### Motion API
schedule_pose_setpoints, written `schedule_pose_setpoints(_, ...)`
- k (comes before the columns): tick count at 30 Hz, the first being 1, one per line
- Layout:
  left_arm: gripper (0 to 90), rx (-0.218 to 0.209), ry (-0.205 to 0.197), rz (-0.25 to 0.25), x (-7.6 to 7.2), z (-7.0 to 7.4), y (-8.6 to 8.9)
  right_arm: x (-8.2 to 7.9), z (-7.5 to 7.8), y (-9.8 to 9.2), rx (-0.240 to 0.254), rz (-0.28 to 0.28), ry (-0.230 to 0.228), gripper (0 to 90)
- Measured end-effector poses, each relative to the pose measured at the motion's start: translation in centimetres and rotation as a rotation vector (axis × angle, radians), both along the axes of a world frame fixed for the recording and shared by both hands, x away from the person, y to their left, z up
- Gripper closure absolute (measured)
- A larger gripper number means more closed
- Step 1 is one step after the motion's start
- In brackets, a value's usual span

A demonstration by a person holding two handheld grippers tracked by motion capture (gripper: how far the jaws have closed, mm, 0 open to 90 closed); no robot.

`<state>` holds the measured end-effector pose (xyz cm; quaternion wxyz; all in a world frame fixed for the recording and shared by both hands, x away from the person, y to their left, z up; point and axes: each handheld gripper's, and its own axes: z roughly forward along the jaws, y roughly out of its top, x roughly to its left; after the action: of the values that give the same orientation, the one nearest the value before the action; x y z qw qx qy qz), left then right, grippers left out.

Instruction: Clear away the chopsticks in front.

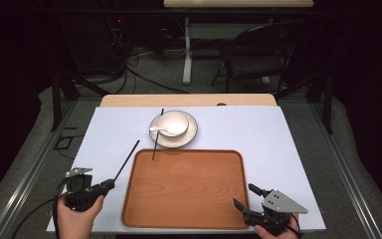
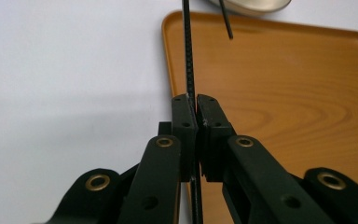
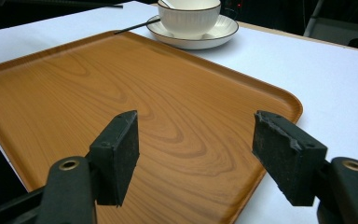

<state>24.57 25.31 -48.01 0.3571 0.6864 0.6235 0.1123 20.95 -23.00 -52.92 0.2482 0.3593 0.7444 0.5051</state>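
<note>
Beside the wooden tray (image 1: 189, 191), your left gripper (image 1: 110, 184) is pinching a black chopstick (image 1: 127, 160); your right gripper (image 1: 245, 196) is hovering with jaws spread apart.

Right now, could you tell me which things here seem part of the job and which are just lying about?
In play:
left gripper, shut on one chopstick
second chopstick
bowl with spoon, on plate
wooden tray
right gripper, open

Lying about:
folding chair
floor cables

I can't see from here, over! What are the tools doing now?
Left tool shut on thin black chopstick. Right tool open, empty, over wooden tray's corner. Second chopstick leans on white plate.
</note>
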Motion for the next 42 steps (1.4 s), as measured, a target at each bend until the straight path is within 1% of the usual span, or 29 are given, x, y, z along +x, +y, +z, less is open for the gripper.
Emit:
schedule_pose_setpoints(4, 86.7, 0.015, 0.005, -0.007, -0.9, -1.2, -0.7, 0.0, -0.1, 0.1, -0.005, 0.001, 0.003, 31.7)
schedule_pose_setpoints(6, 86.8, 0.023, 0.008, -0.013, -1.0, -1.6, -1.1, -0.1, -0.1, 0.1, -0.006, -0.001, 0.002, 31.7)
schedule_pose_setpoints(9, 86.8, 0.019, 0.01, -0.02, -1.0, -2.0, -1.5, 0.0, -0.1, 0.1, -0.003, -0.002, 0.003, 31.7)
schedule_pose_setpoints(10, 86.7, 0.021, 0.016, -0.028, -0.9, -2.4, -2.1, 0.0, -0.1, 0.1, -0.004, -0.005, 0.006, 31.7)
schedule_pose_setpoints(11, 86.8, 0.021, 0.016, -0.028, -0.9, -2.4, -2.1, 0.0, -0.1, 0.1, -0.004, -0.006, 0.007, 31.7)
schedule_pose_setpoints(12, 86.7, 0.042, 0.021, -0.034, -0.6, -2.7, -2.7, 0.0, -0.1, 0.1, -0.004, -0.006, 0.005, 31.7)
schedule_pose_setpoints(13, 86.7, 0.047, 0.025, -0.036, -0.5, -2.8, -3.1, 0.1, -0.1, 0.1, -0.005, -0.006, 0.005, 31.7)
schedule_pose_setpoints(16, 86.7, 0.052, 0.035, -0.039, -0.3, -3.1, -3.7, 0.0, -0.1, 0.1, -0.004, -0.007, 0.005, 31.7)
schedule_pose_setpoints(20, 86.6, 0.067, 0.076, -0.039, 0.2, -4.2, -4.8, 0.0, -0.1, 0.0, 0.001, -0.007, 0.004, 31.7)
schedule_pose_setpoints(21, 86.6, 0.067, 0.076, -0.039, 0.2, -4.2, -4.8, 0.0, -0.1, 0.0, 0.001, -0.007, 0.004, 31.7)
schedule_pose_setpoints(24, 86.5, 0.065, 0.107, -0.043, 0.5, -5.0, -5.2, 0.0, -0.1, 0.0, 0.001, -0.004, 0.004, 31.7)
schedule_pose_setpoints(26, 86.4, 0.063, 0.115, -0.041, 0.5, -5.2, -5.2, 0.0, -0.1, 0.0, 0.0, -0.003, 0.003, 31.7)
schedule_pose_setpoints(28, 86.4, 0.065, 0.132, -0.043, 0.7, -5.7, -5.4, 0.1, -0.1, -0.1, 0.005, -0.004, 0.003, 31.7)
schedule_pose_setpoints(31, 86.3, 0.06, 0.139, -0.044, 0.7, -5.9, -5.4, 0.1, -0.1, -0.1, 0.007, -0.003, 0.004, 31.7)
schedule_pose_setpoints(34, 86.2, 0.064, 0.145, -0.044, 0.7, -6.0, -5.5, 0.0, -0.1, 0.0, 0.005, -0.002, 0.004, 31.7)
schedule_pose_setpoints(35, 86.0, 0.062, 0.141, -0.042, 0.7, -6.1, -5.5, 0.0, -0.1, 0.1, 0.004, -0.001, 0.005, 31.7)
schedule_pose_setpoints(42, 84.2, 0.058, 0.146, -0.045, 0.7, -6.0, -5.5, 0.2, -0.2, 0.0, 0.007, -0.005, 0.014, 31.7)
